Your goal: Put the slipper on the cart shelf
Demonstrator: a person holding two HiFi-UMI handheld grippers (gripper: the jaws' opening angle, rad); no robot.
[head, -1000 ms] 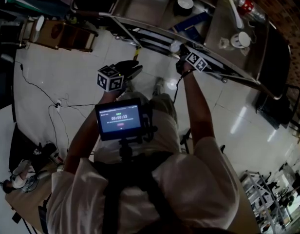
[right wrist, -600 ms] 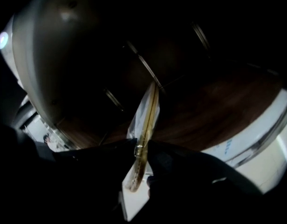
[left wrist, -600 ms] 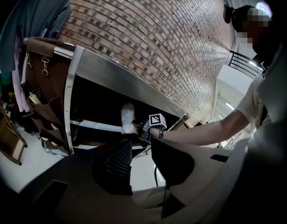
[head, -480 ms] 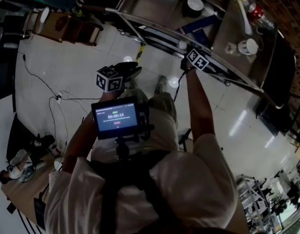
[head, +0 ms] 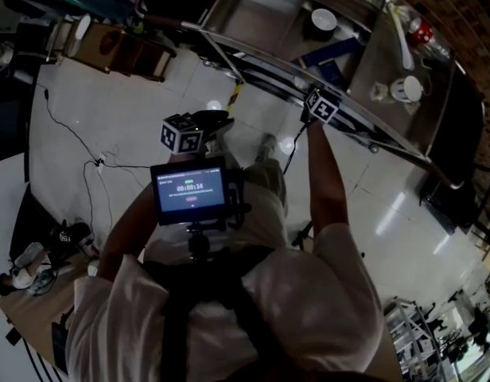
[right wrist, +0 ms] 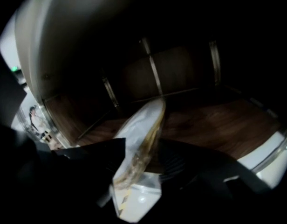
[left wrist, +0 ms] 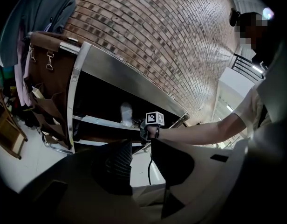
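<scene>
Overhead, I looked steeply down on the person wearing my rig, who stood on a pale tiled floor point(head: 110, 94) in front of a steel cart point(head: 364, 119). Their right arm reached forward, and the right gripper point(right wrist: 142, 160) was pushed in under the cart's top rail. From the head view only its marker cube point(head: 322, 104) showed.

Looking along that gripper's jaws, I saw the slipper point(right wrist: 146, 125), pale with a yellowish rim, turned on its edge between them. Its far end lay on the brown shelf point(right wrist: 218, 120). Its near end reached the shelf's front edge, with a patch of floor showing just below it. The jaws had just been opening and stood wide. The right jaw was clear of the slipper, so the grip was released. The other side was too dark for me to tell whether that jaw touched it.

The left gripper point(left wrist: 141, 152) was held back from the cart, above the floor. Its jaws were partly apart with nothing between them, only floor and a trouser leg visible through the gap.

On the cart's top sat a bowl point(head: 323, 22) and, nearer its right end, a white cup point(head: 410, 90). A small lit screen point(head: 189, 191) was mounted at the person's chest.
</scene>
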